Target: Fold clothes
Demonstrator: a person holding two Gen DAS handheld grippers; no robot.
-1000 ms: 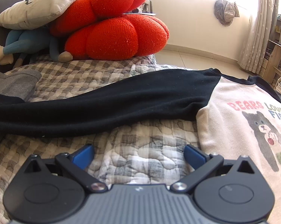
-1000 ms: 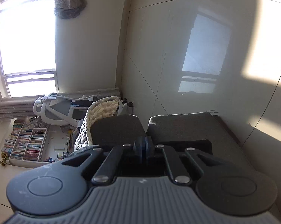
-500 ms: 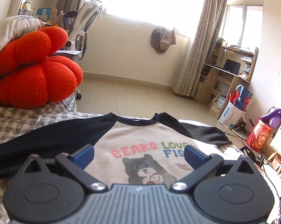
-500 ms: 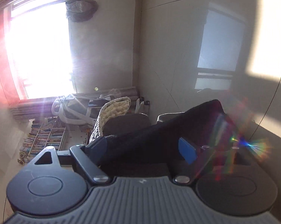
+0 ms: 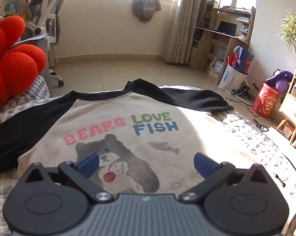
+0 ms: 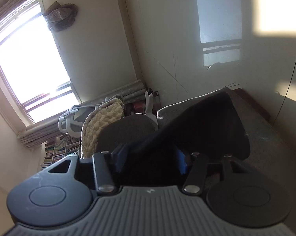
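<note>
So the shirt [image 5: 128,122] is lying print side up on the quilt [image 5: 252,137], filling the middle of the left wrist view. One black sleeve [image 5: 20,129] runs off to the left edge, with the red cushion [image 5: 12,64] behind it at upper left; the other sleeve lies at centre right. The left gripper [image 5: 146,164] sits low centre over the bear print, jaws wide apart, nothing in them.

In the right wrist view, the right gripper [image 6: 151,160] is at lower centre. Its jaws have just been closing, and a bunch of black cloth [image 6: 203,125] sits between them, draping up and right. Looks like a grip, probably a sleeve end, can't say for sure.

Handling-wise I'd guess light, soft, floppy knit that sags and wrinkles, not fragile or slippery. Best grabbed at hems, cuffs or shoulder seams, pinching both layers.
</note>
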